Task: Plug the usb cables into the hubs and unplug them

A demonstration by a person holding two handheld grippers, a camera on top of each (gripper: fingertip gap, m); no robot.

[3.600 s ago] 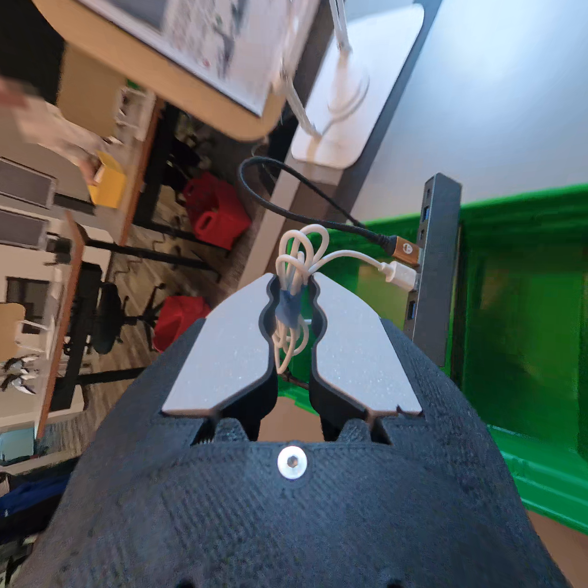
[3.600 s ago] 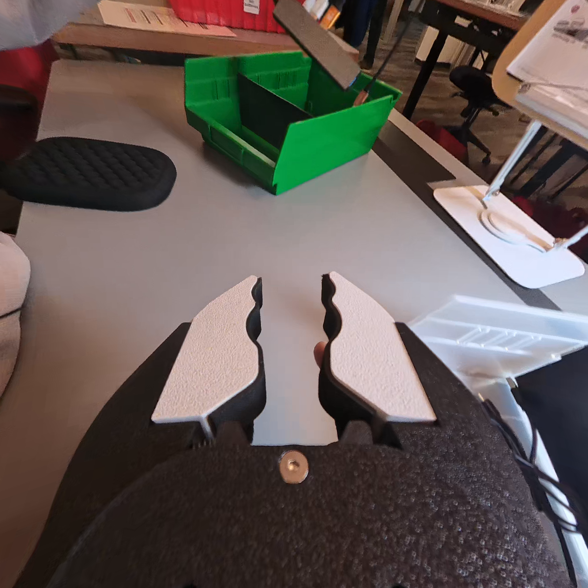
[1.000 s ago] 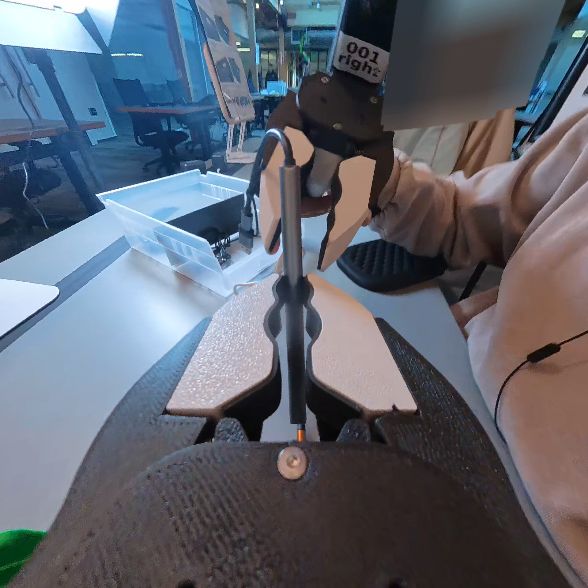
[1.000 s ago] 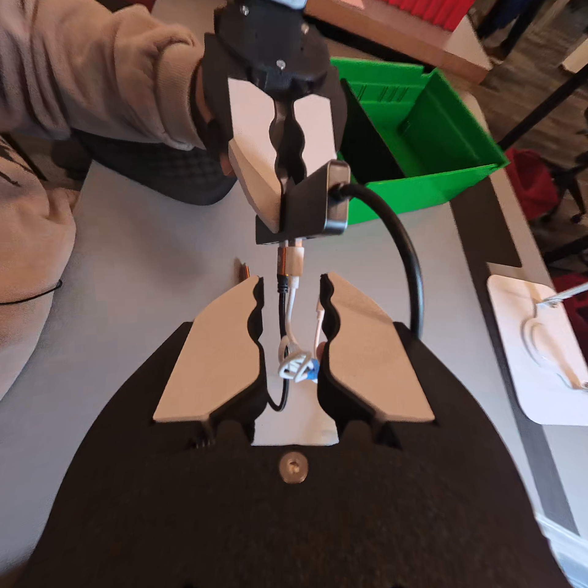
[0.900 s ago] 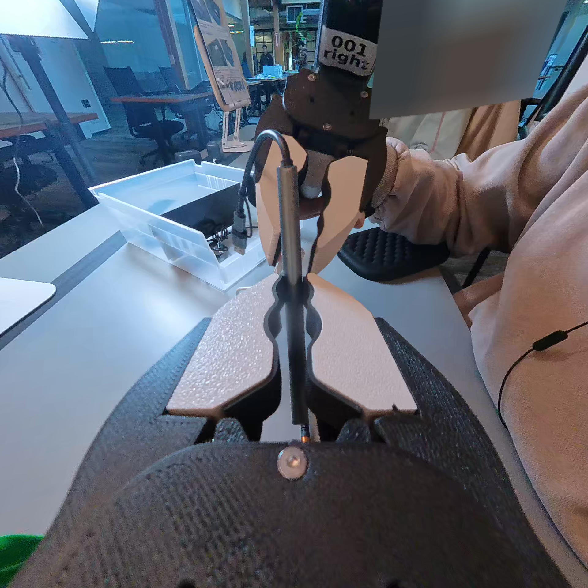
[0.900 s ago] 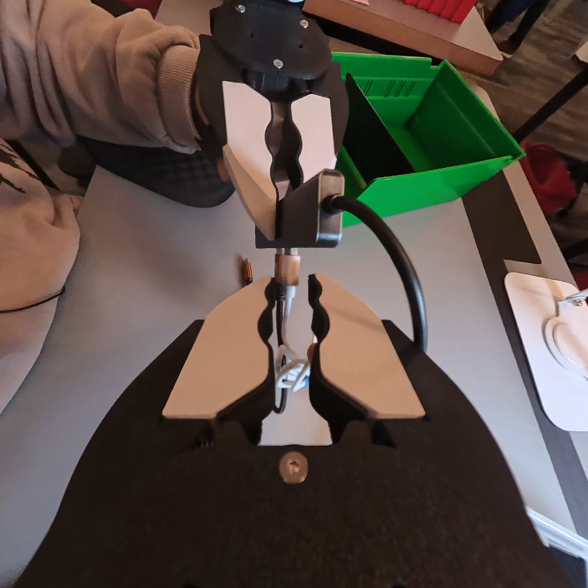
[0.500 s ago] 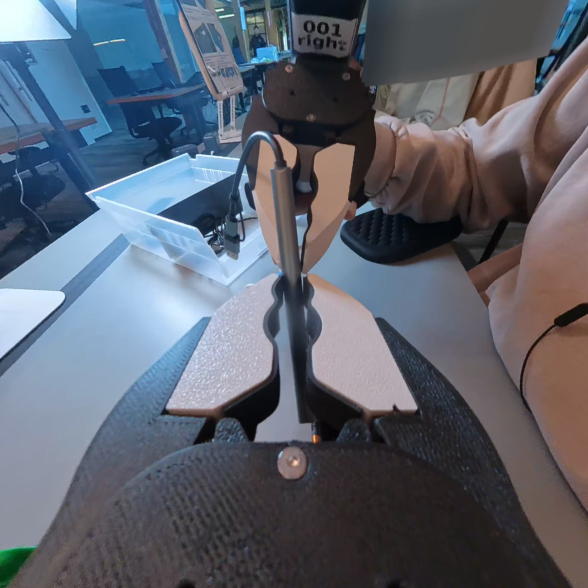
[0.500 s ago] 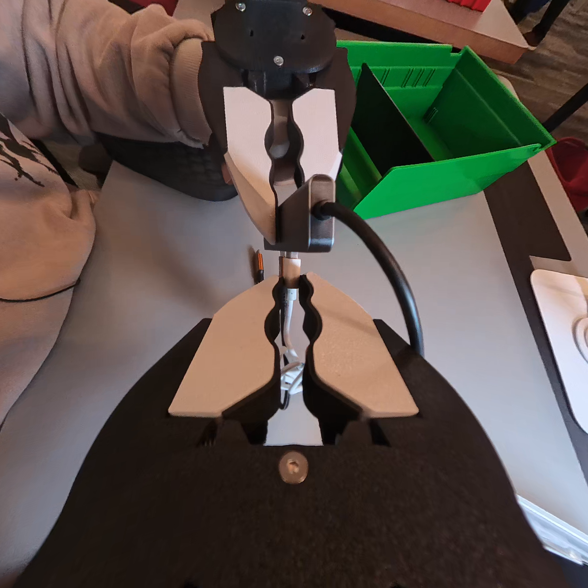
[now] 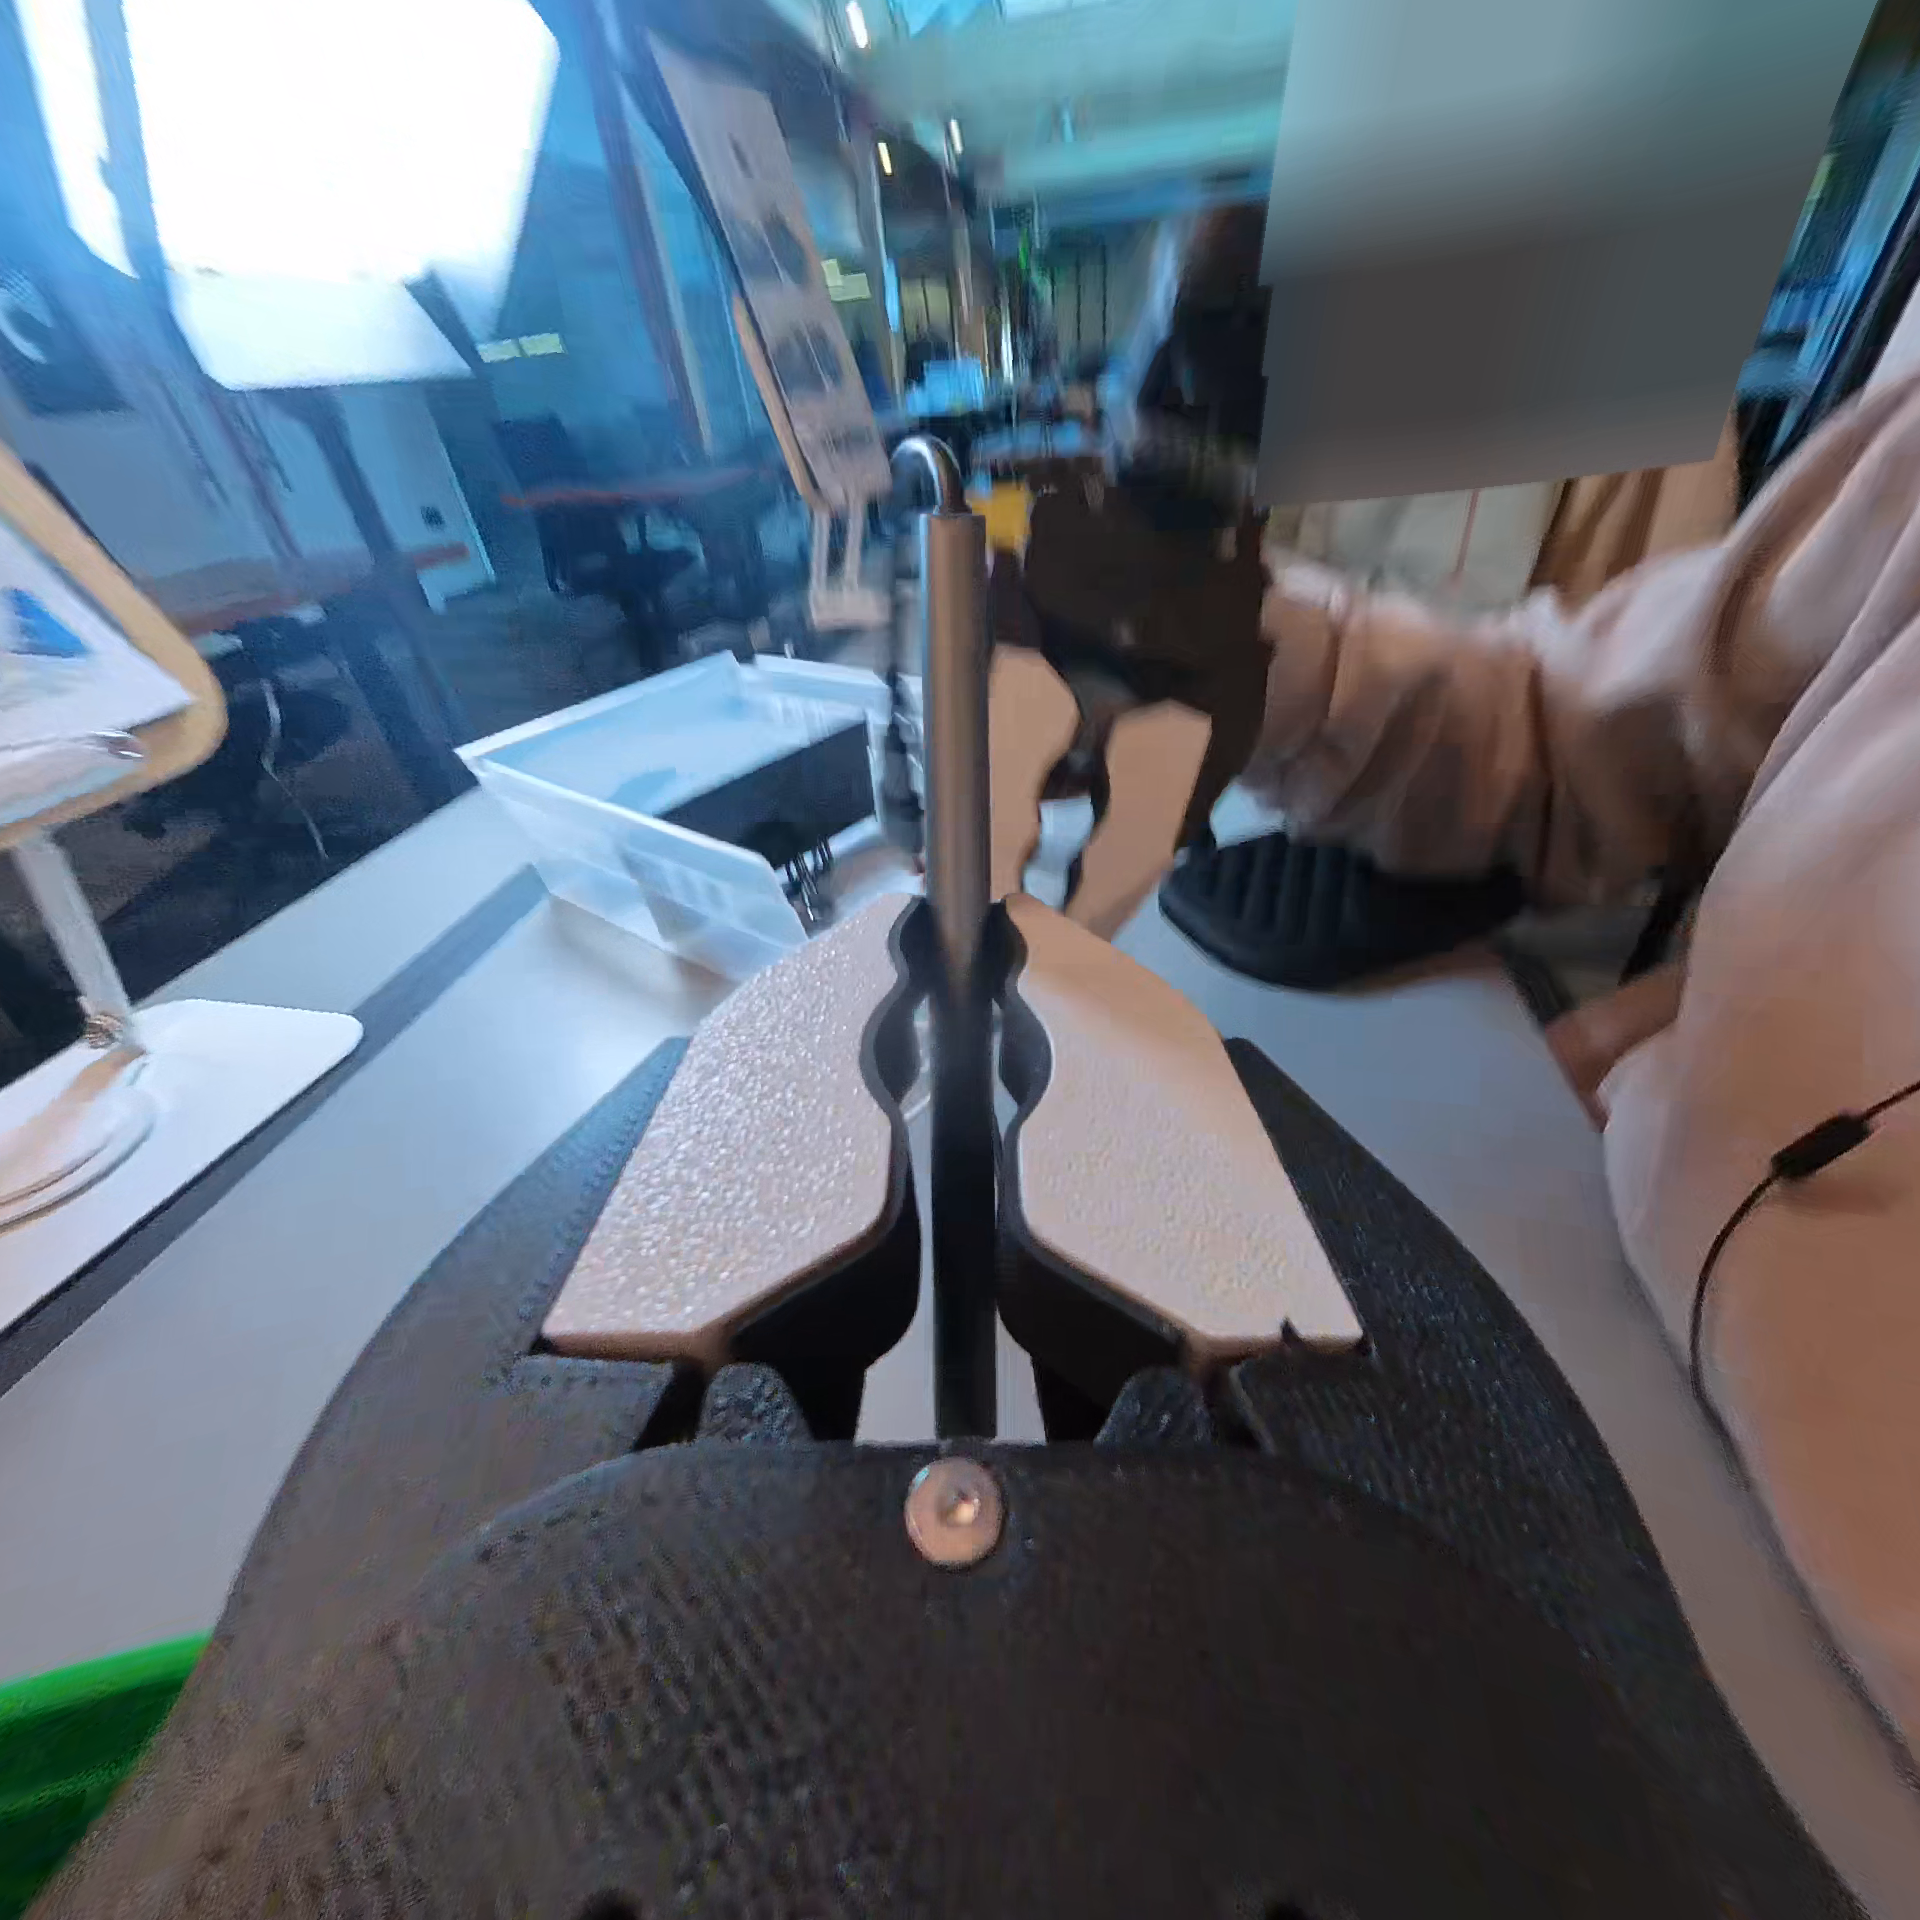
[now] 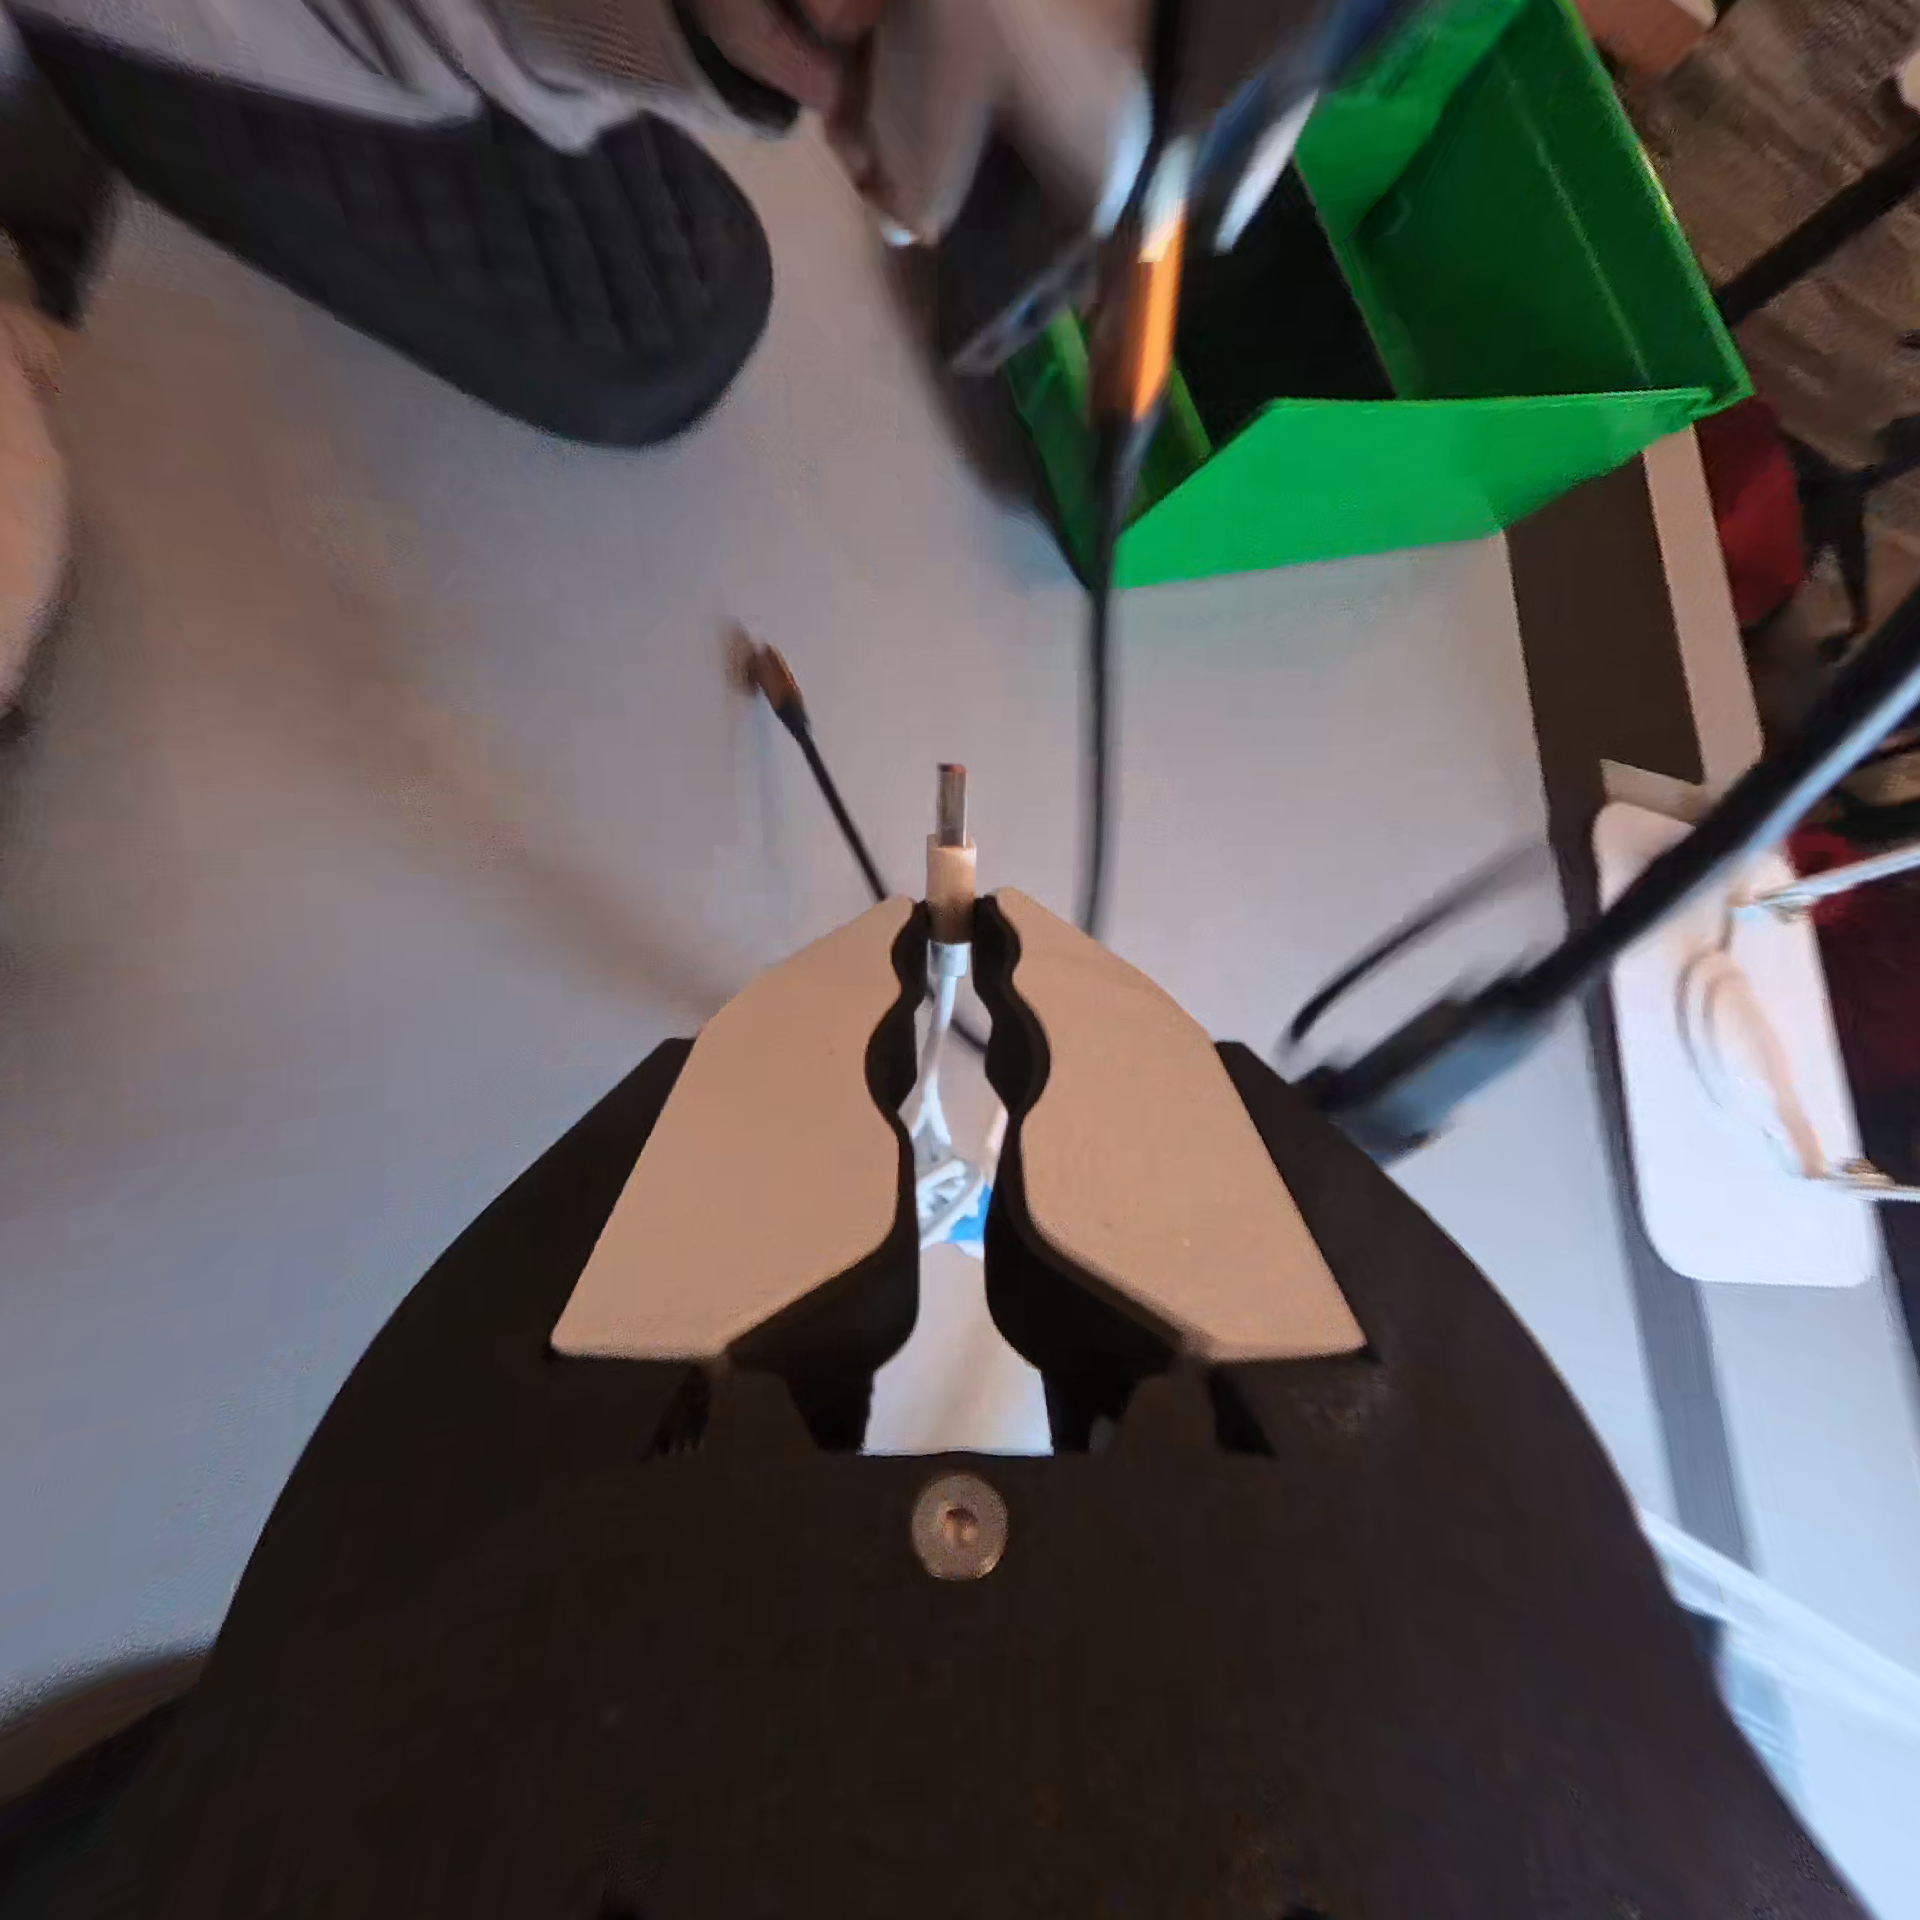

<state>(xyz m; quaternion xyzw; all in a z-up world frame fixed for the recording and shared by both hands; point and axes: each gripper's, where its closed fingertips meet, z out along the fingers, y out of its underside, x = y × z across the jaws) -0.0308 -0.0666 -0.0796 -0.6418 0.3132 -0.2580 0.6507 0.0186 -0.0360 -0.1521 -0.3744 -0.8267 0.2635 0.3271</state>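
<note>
The grey hub [image 9: 956,790] stands on edge between the closed jaws of the left gripper [image 9: 956,920], which pinch its thin side; its lower end is hidden behind the gripper body, and its dark cord [image 9: 920,462] curves away at the top. The right gripper [image 10: 953,906] is closed on the white plug [image 10: 952,868] of a white cable [image 10: 935,1049], and the metal tip points forward, free in the air above the grey table [image 10: 416,831]. The rest of this cable is mostly hidden between the fingers. A black cable [image 10: 821,769] with an orange tip lies on the table just beyond. The green bin [image 10: 1455,416] is farther back, and blurred dark things cross in front of it; I cannot tell what they are. In the left wrist view the clear tray [image 9: 665,790] and the sleeve [image 9: 1507,727] are also blurred.
</note>
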